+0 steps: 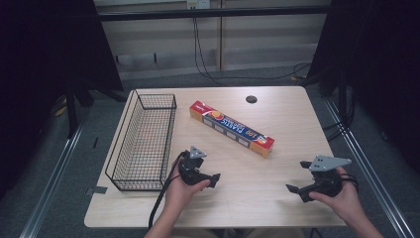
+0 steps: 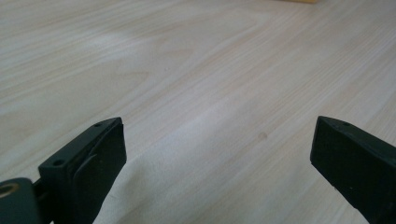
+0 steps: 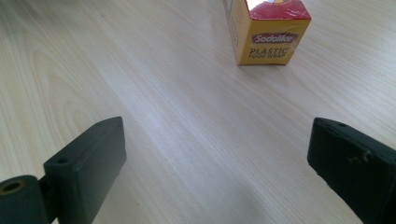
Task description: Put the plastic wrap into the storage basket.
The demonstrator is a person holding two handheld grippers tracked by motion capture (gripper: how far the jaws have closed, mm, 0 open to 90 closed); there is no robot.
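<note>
Step in hand, as I judge it: approach, nothing picked up yet. My left gripper [image 1: 214, 179] and right gripper [image 1: 292, 190] hover near the table's [image 1: 287, 106] front edge, both spread wide and empty. The wrap box [image 1: 232, 128] lies flat and diagonal mid-table, just beside the basket [image 1: 143, 144]: long, slim, red-and-yellow, end face reading "PLASTIC FOOD WRAP". Next, I should advance the right gripper and straddle that end.

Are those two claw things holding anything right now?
No. The left gripper and the right gripper both stand open over bare table; the plastic wrap box lies untouched beyond them.
</note>
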